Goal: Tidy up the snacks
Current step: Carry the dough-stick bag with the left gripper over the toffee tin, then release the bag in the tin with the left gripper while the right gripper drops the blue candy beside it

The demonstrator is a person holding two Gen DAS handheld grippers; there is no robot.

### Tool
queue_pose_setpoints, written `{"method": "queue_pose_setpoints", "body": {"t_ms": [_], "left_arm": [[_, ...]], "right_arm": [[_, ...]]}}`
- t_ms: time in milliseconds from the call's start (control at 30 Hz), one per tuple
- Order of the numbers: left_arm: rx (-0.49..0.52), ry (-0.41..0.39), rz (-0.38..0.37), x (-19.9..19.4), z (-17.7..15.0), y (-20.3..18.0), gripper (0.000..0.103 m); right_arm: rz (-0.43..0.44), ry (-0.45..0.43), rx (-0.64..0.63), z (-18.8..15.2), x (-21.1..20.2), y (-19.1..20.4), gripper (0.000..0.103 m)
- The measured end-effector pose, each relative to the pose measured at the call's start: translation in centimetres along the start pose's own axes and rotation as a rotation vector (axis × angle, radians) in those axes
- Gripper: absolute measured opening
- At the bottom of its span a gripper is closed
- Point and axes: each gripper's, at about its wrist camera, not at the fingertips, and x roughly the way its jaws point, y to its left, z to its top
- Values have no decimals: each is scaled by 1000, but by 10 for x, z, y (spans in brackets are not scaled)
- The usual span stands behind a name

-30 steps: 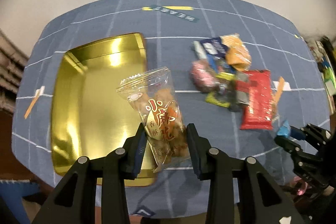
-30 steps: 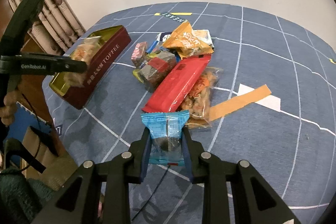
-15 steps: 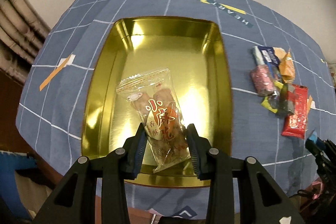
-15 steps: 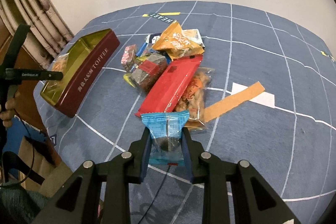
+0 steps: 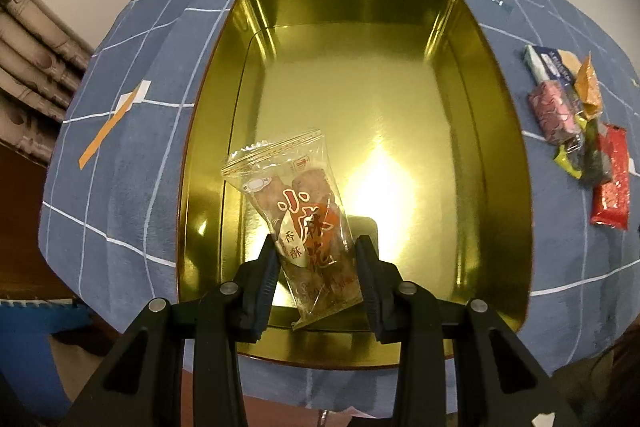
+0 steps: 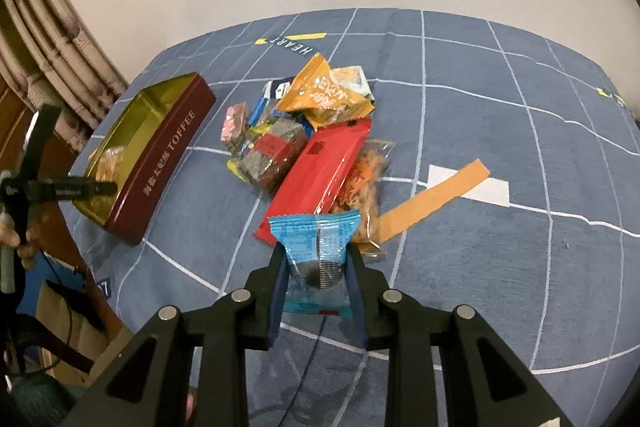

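Observation:
My left gripper (image 5: 316, 263) is shut on a clear packet of fried twists (image 5: 298, 211) and holds it over the near part of the open gold tin (image 5: 496, 99). In the right wrist view the same tin (image 6: 168, 163) shows its dark red TOFFEE side at the left, with the left gripper (image 6: 86, 189) above its near end. My right gripper (image 6: 316, 269) is shut on a blue snack packet (image 6: 314, 243), held above the cloth just in front of the snack pile (image 6: 316, 131). The pile holds a long red packet (image 6: 320, 167), an orange packet (image 6: 320, 95) and several small sweets.
A blue checked cloth (image 6: 520, 107) covers the table. An orange tape strip (image 6: 432, 199) lies right of the pile, and another orange strip (image 5: 108, 125) lies left of the tin. Curtains (image 6: 48, 39) hang at the far left. A person's hand (image 6: 16, 239) grips the left tool.
The left gripper has carried the clear packet leftwards from the tin's right edge to over its inside, and lower. The right gripper kept its place, only turning a little.

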Motion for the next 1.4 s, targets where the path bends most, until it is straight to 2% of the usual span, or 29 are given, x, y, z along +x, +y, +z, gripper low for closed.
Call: {"method": "queue_pose_setpoints", "body": {"t_ms": [367, 733, 900, 1000, 1167, 1267, 1400], "left_arm": [[-26, -13, -12, 9, -2, 12, 35], [-40, -24, 31, 13, -6, 18, 37], [-57, -47, 14, 7, -8, 23, 39], [-81, -74, 3, -3, -12, 25, 49], [-125, -160, -21, -27, -16, 33, 56], [-197, -248, -42, -49, -21, 47, 61], [-315, -335, 8, -68, -26, 74, 66]], "right_arm": [[6, -32, -38, 23, -1, 32, 28], [120, -22, -94, 55, 20, 101, 28], [177, -6, -132, 65, 35, 138, 28], [194, 2, -162, 66, 45, 158, 28], [227, 7, -190, 67, 55, 183, 28], [237, 20, -194, 67, 62, 193, 28], [243, 28, -221, 67, 68, 207, 28]]}}
